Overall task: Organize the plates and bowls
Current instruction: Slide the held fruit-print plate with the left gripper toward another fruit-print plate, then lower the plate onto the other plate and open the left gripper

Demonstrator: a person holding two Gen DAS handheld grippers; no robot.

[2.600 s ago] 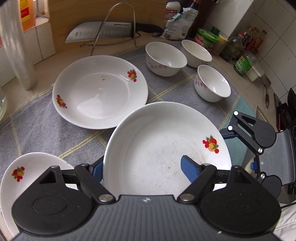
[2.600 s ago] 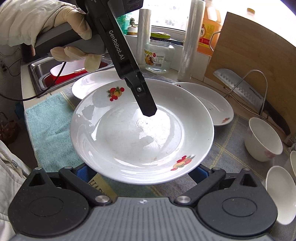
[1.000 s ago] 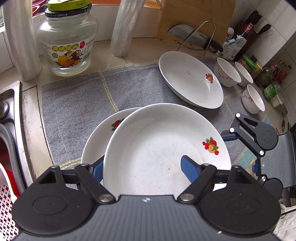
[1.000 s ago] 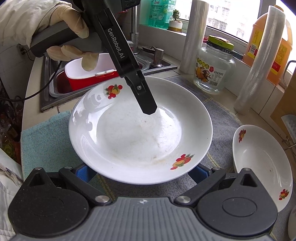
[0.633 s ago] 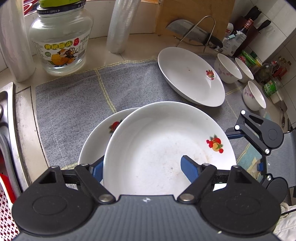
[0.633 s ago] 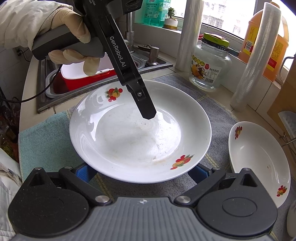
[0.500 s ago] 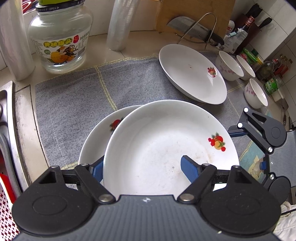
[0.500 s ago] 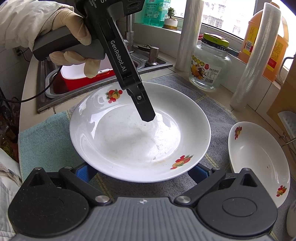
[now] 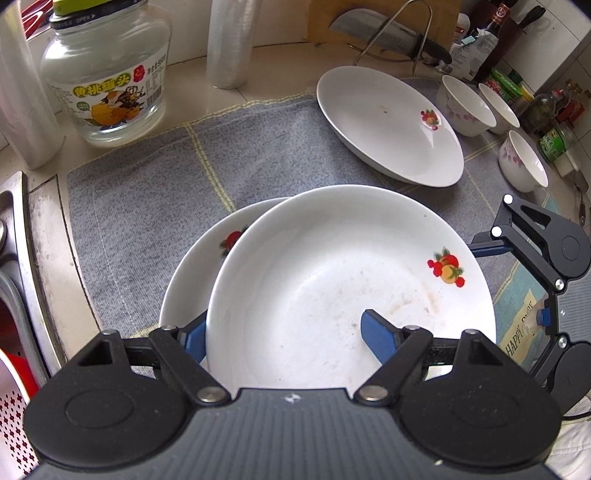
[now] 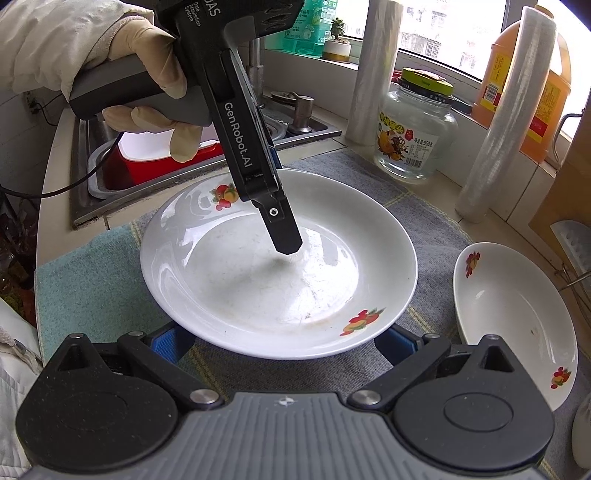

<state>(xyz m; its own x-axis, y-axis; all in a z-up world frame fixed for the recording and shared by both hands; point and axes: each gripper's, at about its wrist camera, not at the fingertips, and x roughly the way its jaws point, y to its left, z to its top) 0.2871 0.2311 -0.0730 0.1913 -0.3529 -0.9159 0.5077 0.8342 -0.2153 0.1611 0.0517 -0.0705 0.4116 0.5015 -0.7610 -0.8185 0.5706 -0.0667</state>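
My left gripper is shut on the rim of a white fruit-print plate, one finger inside it. The plate sits over a second matching plate, offset a little to its right. My right gripper is open, its blue fingertips spread beside and under the near rim of the same plate; it shows at the right of the left wrist view. A third plate lies further along the grey mat. Three white bowls stand beyond it.
A glass jar and film rolls stand at the back of the counter. A sink with a red tub is on the left. A knife on a wire rack and bottles are at the far right.
The held plate has come down and slid over the second plate. My right gripper has drawn back a little from the plate's rim.
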